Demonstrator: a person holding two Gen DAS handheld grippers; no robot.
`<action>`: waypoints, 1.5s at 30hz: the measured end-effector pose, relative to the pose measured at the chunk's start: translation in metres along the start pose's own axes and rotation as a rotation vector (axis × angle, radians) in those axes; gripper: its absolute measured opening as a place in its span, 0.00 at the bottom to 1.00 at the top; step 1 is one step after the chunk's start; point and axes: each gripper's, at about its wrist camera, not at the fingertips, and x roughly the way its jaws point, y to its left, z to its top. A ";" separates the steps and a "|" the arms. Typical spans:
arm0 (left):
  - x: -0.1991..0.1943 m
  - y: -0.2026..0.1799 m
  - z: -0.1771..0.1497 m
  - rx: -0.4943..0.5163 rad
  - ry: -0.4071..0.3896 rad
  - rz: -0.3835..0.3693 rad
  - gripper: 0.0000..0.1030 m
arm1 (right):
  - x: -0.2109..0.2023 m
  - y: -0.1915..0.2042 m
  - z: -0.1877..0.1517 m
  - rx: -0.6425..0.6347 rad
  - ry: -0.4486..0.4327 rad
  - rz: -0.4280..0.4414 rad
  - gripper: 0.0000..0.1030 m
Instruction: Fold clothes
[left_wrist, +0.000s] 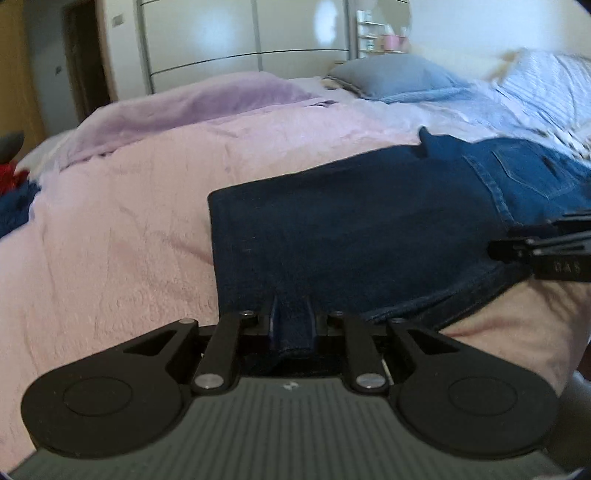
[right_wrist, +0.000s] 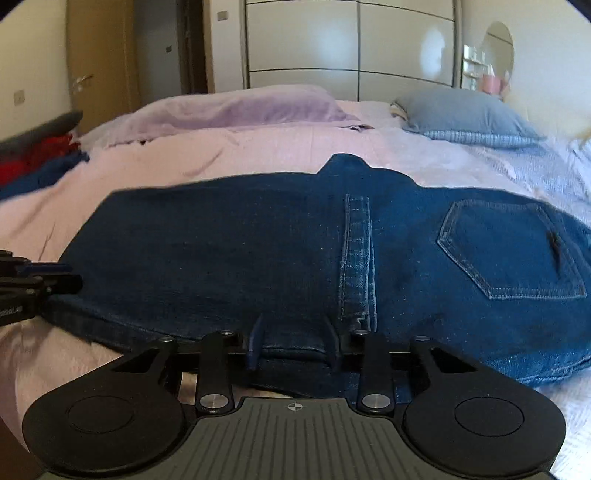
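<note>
Dark blue jeans (left_wrist: 351, 221) lie folded on a pink bedspread (left_wrist: 129, 240), their back pocket (right_wrist: 509, 251) facing up on the right. My left gripper (left_wrist: 293, 325) is shut on a pinched fold of denim at the near edge, close to the left end of the jeans. It also shows at the left border of the right wrist view, the left gripper (right_wrist: 55, 282) touching that end. My right gripper (right_wrist: 293, 343) is shut on the thick near edge of the jeans (right_wrist: 258, 251), beside the folded leg hem. The right gripper (left_wrist: 496, 251) appears at the right border too.
A lilac blanket (right_wrist: 240, 107) and a blue-grey pillow (right_wrist: 465, 114) lie at the far side of the bed. Red and blue clothes (right_wrist: 37, 166) are piled at the left edge. White wardrobe doors (left_wrist: 243, 33) stand behind the bed.
</note>
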 end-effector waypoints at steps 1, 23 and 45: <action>-0.005 -0.001 0.005 0.001 0.006 0.015 0.13 | 0.001 0.000 0.002 0.001 0.014 -0.004 0.32; -0.064 -0.036 0.016 -0.111 0.140 0.156 0.15 | -0.073 -0.020 -0.011 0.225 0.038 -0.071 0.32; -0.180 -0.080 0.015 -0.066 -0.018 0.184 0.36 | -0.196 -0.008 -0.021 0.259 -0.132 -0.114 0.66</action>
